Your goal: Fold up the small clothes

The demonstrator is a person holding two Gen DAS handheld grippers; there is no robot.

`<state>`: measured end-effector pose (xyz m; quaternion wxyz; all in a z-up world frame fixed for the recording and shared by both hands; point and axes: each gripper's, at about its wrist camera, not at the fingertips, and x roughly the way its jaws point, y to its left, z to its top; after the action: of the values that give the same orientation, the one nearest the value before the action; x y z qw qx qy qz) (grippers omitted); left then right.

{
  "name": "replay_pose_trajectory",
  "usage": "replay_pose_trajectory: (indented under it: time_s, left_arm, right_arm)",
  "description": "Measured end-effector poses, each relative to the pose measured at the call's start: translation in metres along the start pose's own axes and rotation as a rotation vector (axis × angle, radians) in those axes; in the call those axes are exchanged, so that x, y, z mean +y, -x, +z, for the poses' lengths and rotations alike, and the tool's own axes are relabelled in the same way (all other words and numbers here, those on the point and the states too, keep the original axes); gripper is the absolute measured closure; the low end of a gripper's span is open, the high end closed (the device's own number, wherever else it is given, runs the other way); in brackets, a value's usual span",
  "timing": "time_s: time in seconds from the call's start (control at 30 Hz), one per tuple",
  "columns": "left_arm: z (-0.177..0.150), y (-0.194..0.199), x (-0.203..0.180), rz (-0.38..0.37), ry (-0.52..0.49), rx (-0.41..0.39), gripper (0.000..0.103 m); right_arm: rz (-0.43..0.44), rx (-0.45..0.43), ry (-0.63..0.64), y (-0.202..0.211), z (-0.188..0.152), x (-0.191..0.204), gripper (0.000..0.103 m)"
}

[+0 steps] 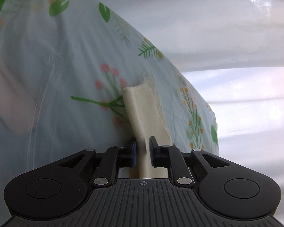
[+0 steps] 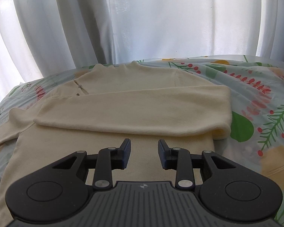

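Note:
A cream knit sweater point(image 2: 108, 75) lies flat on a floral tablecloth point(image 2: 255, 102). One sleeve point(image 2: 142, 113) is folded across its chest, with the fold at the right. The other sleeve point(image 2: 1, 130) trails off to the left edge. My right gripper point(image 2: 144, 142) hovers open over the sweater's lower body with nothing between its fingers. In the left wrist view my left gripper point(image 1: 143, 141) is shut on a cream strip of the sweater's sleeve point(image 1: 140, 111). The strip runs up from the jaws and lifts off the tablecloth point(image 1: 66, 75).
White curtains point(image 2: 142, 19) hang right behind the table's far edge. The tablecloth's edge point(image 1: 214, 124) drops off to the right in the left wrist view, with pale curtain point(image 1: 236, 37) beyond. Bare cloth lies to the right of the sweater.

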<state>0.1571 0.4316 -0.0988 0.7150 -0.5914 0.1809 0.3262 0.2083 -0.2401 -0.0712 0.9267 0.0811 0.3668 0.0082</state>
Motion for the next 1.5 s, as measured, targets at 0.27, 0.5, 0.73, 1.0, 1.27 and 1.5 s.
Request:
replay_pose_trajectory:
  time_s: [0.27, 0.5, 0.73, 1.0, 1.27, 1.5]
  left_arm:
    - [-0.019, 0.024, -0.041, -0.087, -0.256, -0.049, 0.095]
    - [-0.144, 0.082, -0.150, -0.444, -0.862, 0.038, 0.095]
    - [-0.310, 0.096, -0.177, -0.673, -1.215, 0.360, 0.072]
    - [-0.339, 0.059, -0.120, -0.424, -1.262, 0.503, 0.074]
    - [-0.307, 0.044, -0.112, -0.295, -1.194, 0.438, 0.074]
    - [-0.286, 0.031, -0.106, -0.189, -1.169, 0.410, 0.075]
  right_arm:
    - [-0.015, -0.013, -0.007, 0.005, 0.001, -0.008, 0.072]
    - [-0.016, -0.026, -0.017, 0.012, 0.000, -0.011, 0.072]
    - [0.000, -0.038, -0.025, 0.017, 0.000, -0.011, 0.072]
    - [0.112, -0.009, -0.068, 0.009, 0.017, -0.010, 0.072]
    - [0.386, 0.130, -0.041, -0.052, 0.045, 0.047, 0.056]
    - [0.457, 0.209, -0.086, -0.101, 0.054, 0.086, 0.056]
